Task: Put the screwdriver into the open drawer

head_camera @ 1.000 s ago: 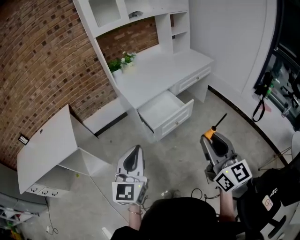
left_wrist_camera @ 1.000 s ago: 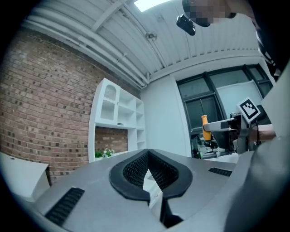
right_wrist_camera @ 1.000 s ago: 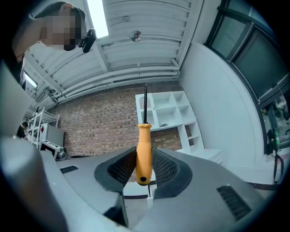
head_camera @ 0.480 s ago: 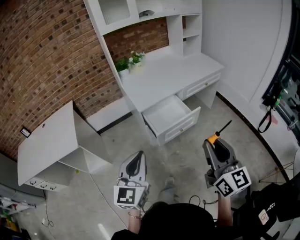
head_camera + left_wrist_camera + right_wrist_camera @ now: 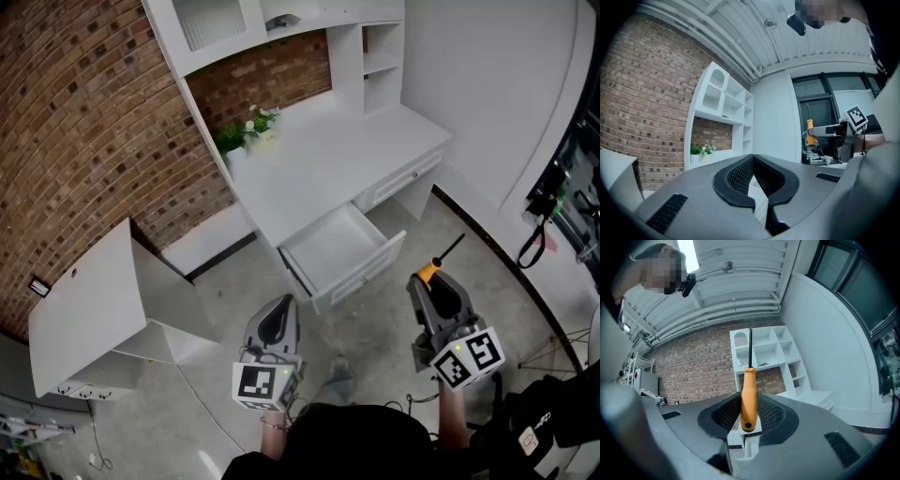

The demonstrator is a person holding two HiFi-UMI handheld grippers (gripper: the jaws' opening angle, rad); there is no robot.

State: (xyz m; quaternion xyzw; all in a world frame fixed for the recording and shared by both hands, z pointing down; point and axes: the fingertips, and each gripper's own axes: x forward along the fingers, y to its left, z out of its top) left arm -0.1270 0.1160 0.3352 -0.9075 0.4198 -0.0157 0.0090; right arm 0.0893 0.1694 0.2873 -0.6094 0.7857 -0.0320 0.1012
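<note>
Drawer looks a bit nearer than a moment ago, so the person is walking up to it. Right gripper jaws are clamped on the orange screwdriver, with the drawer still well apart at 11 o'clock; left gripper jaws are together on nothing. No words can be read, only black-and-white squares on the grippers.

Even bright light, sharp; fisheye edges dark.

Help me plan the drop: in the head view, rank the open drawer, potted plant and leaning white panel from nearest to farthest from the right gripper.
From the right gripper:
1. open drawer, just ahead, left
2. potted plant, back of desk
3. leaning white panel, far left
</note>
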